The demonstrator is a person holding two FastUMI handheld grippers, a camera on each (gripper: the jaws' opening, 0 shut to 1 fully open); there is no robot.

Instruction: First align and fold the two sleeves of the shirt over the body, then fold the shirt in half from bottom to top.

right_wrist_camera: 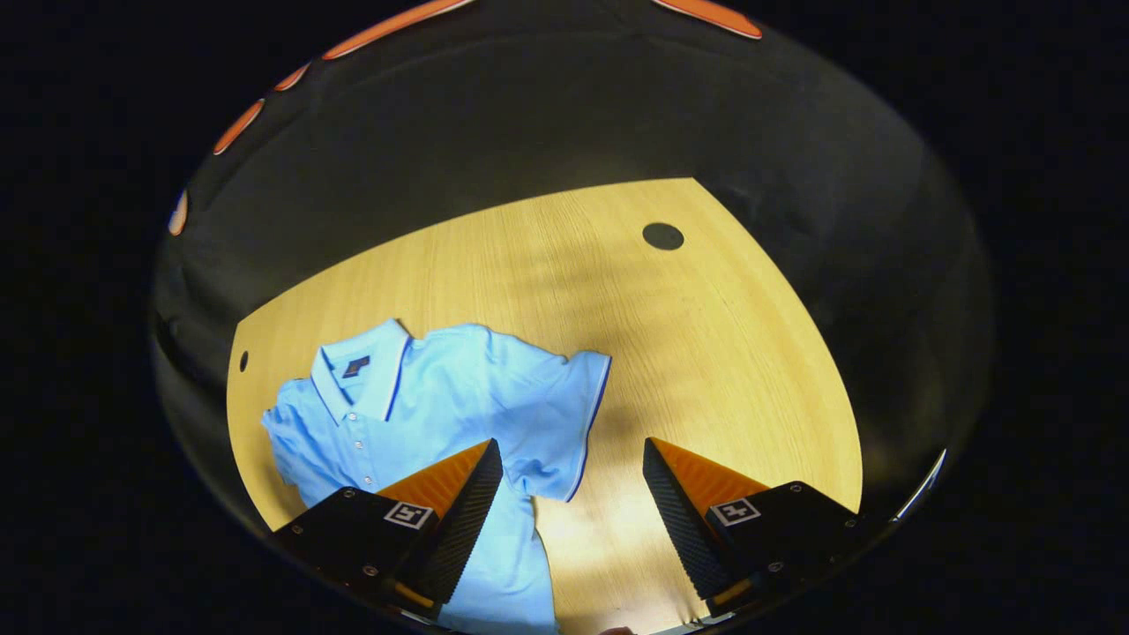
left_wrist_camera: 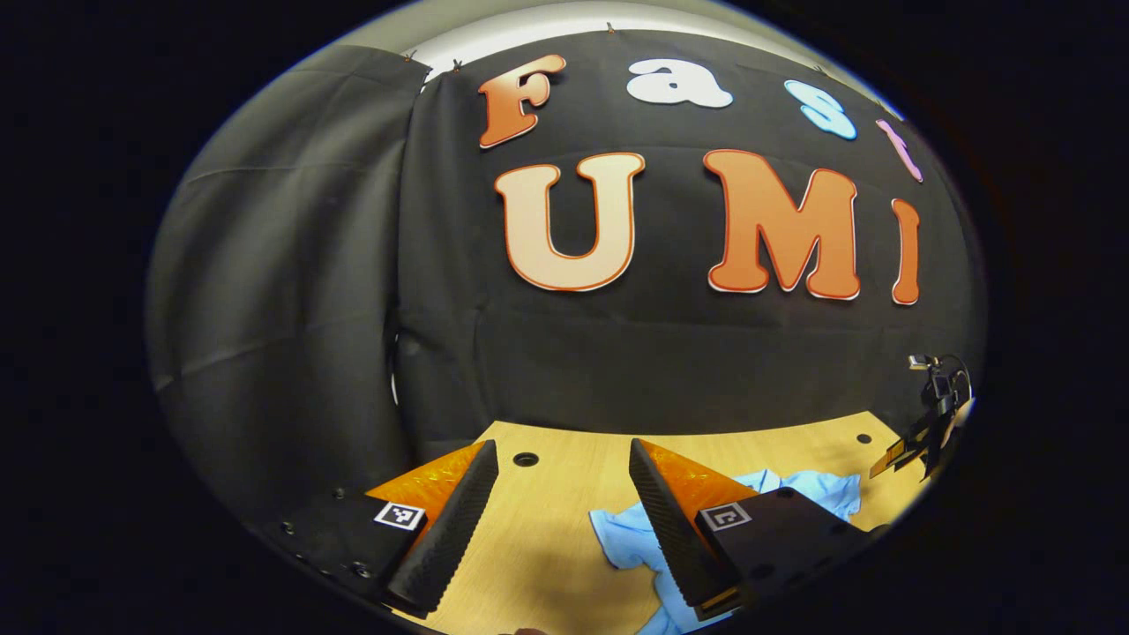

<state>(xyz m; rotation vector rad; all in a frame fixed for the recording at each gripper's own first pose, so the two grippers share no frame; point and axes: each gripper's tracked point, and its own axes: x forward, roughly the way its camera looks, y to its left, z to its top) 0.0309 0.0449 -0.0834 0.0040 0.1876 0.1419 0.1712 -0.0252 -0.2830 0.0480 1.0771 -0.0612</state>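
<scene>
Wooden table (right_wrist_camera: 706, 353) holds a blue shirt (right_wrist_camera: 441, 397), collar (right_wrist_camera: 357, 375) pointing far-left; left gripper (left_wrist_camera: 564, 520) and right gripper (right_wrist_camera: 573, 511) gape wide, holding nothing.

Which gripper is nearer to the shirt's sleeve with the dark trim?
Right. The right gripper hangs open just above that sleeve of the shirt. The left gripper is open over bare table, with the shirt beside it.

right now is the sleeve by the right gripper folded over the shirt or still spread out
Spread out. The sleeve lies flat on the table, pointing away from the shirt body, not over it.
</scene>
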